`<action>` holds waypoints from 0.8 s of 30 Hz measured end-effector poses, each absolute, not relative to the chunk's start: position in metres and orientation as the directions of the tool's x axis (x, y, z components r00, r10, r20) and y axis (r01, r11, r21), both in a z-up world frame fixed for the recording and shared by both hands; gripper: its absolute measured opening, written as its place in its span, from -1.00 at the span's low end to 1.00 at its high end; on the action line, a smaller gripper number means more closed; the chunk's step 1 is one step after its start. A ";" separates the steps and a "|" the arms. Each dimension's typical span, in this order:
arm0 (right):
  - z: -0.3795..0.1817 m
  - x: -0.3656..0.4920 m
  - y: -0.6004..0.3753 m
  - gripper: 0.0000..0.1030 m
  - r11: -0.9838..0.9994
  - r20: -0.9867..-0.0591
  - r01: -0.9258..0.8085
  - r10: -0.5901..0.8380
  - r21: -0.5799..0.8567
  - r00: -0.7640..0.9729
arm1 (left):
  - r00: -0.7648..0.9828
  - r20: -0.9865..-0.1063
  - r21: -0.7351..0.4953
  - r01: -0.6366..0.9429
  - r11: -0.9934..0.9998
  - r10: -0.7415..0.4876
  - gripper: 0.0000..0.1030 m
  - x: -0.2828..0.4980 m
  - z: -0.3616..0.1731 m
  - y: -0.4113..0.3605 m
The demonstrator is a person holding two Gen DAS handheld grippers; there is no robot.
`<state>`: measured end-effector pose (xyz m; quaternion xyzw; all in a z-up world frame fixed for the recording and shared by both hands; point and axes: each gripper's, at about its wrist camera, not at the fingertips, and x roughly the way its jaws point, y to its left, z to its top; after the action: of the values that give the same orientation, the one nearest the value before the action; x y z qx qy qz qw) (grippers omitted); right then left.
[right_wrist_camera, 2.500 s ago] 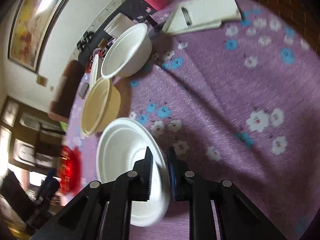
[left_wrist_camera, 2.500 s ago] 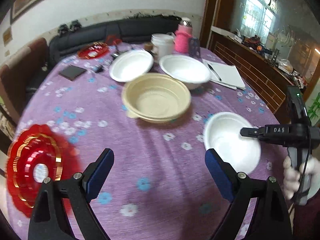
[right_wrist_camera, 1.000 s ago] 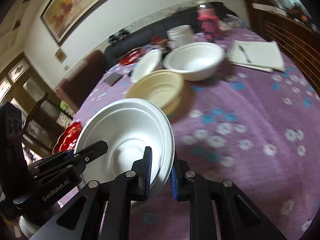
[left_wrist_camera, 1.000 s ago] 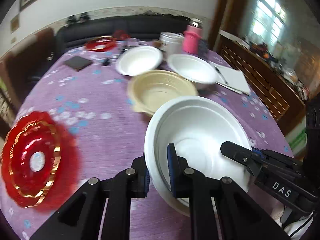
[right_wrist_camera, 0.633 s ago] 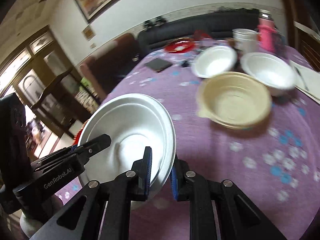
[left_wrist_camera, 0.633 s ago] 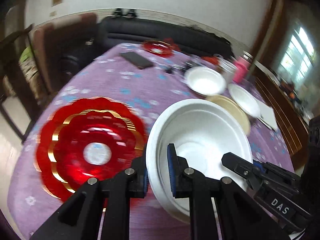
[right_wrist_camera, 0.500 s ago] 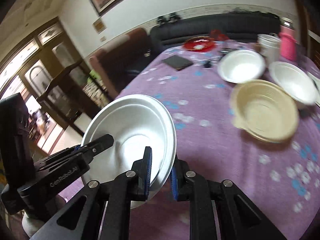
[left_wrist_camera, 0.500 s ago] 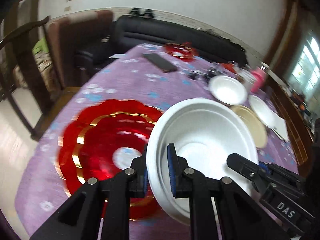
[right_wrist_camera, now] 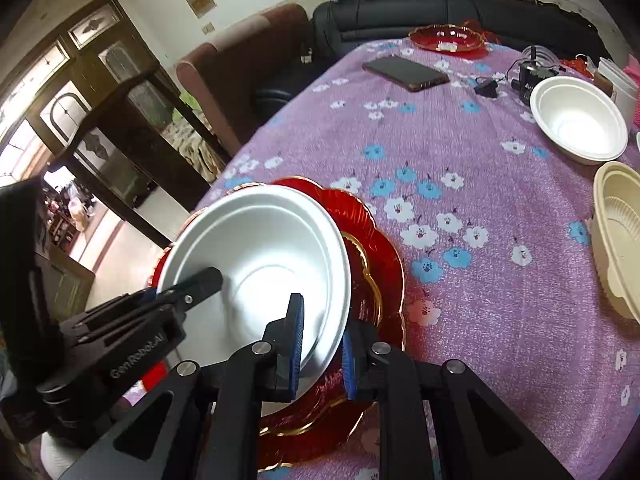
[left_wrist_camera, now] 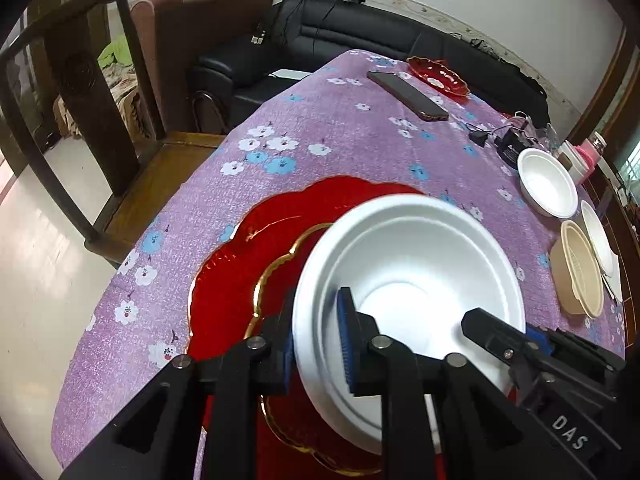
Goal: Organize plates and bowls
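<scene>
The left gripper (left_wrist_camera: 316, 340) straddles the near rim of the white bowl (left_wrist_camera: 408, 280); its jaws have just been opening and its pads now look slightly clear of the rim, which sits between them. The right gripper (right_wrist_camera: 322, 346) is clamped on the opposite rim. The bowl sits tilted over the large red plate (left_wrist_camera: 248, 248) at the near end of the purple tablecloth (left_wrist_camera: 340, 132), apparently touching it. Judging by this, the step in hand is placing the bowl on the plate. Next, the right jaws should loosen and both grippers back off without dragging the light bowl; another white bowl (right_wrist_camera: 578, 122) and a beige bowl (right_wrist_camera: 620, 236) wait farther off
</scene>
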<state>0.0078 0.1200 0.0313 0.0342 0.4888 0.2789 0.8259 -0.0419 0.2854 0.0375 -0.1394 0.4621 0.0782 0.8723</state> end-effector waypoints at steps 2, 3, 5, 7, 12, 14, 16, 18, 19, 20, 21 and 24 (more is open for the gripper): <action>0.027 0.008 0.121 -0.64 0.847 -0.796 -0.424 0.484 0.321 0.362 | 0.569 -0.823 -0.189 -0.269 0.944 -0.002 -0.42 -0.042 0.038 0.289; 0.025 0.010 0.122 -0.64 0.849 -0.800 -0.421 0.480 0.320 0.360 | 0.578 -0.816 -0.203 -0.274 0.940 -0.008 -0.26 -0.044 0.040 0.292; 0.024 0.011 0.123 -0.65 0.849 -0.801 -0.424 0.478 0.316 0.361 | 0.598 -0.801 -0.228 -0.277 0.933 -0.018 -0.20 -0.048 0.044 0.296; 0.024 0.011 0.126 -0.65 0.849 -0.804 -0.432 0.471 0.302 0.363 | 0.611 -0.792 -0.238 -0.284 0.929 -0.016 -0.15 -0.051 0.049 0.300; 0.024 0.006 0.134 -0.61 0.858 -0.806 -0.446 0.443 0.255 0.391 | 0.650 -0.759 -0.275 -0.276 0.921 -0.032 -0.03 -0.068 0.064 0.303; 0.025 0.005 0.134 -0.46 0.857 -0.801 -0.443 0.450 0.264 0.393 | 0.668 -0.744 -0.275 -0.272 0.922 -0.025 0.06 -0.074 0.072 0.302; 0.028 0.003 0.130 -0.32 0.851 -0.789 -0.444 0.467 0.280 0.399 | 0.686 -0.727 -0.271 -0.265 0.925 -0.016 0.11 -0.082 0.081 0.299; 0.033 -0.001 0.126 -0.30 0.849 -0.773 -0.446 0.478 0.284 0.418 | 0.706 -0.708 -0.254 -0.255 0.933 0.000 0.11 -0.089 0.090 0.293; 0.037 -0.003 0.123 -0.30 0.846 -0.761 -0.449 0.486 0.286 0.431 | 0.716 -0.698 -0.236 -0.251 0.939 0.016 0.12 -0.093 0.095 0.288; 0.043 -0.007 0.118 -0.30 0.844 -0.745 -0.452 0.495 0.289 0.447 | 0.722 -0.691 -0.210 -0.254 0.944 0.040 0.17 -0.096 0.099 0.283; 0.047 -0.011 0.113 -0.29 0.842 -0.732 -0.454 0.501 0.291 0.462 | 0.725 -0.685 -0.184 -0.262 0.948 0.067 0.29 -0.098 0.102 0.279; 0.063 -0.025 0.093 -0.18 0.847 -0.687 -0.455 0.504 0.275 0.524 | 0.732 -0.641 -0.015 -0.313 0.950 0.231 0.66 -0.105 0.113 0.254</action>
<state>-0.0250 0.0935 0.0630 0.0307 0.4032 0.2748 0.8724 -0.1052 0.2540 0.1133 -0.0611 0.3352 0.1464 0.9287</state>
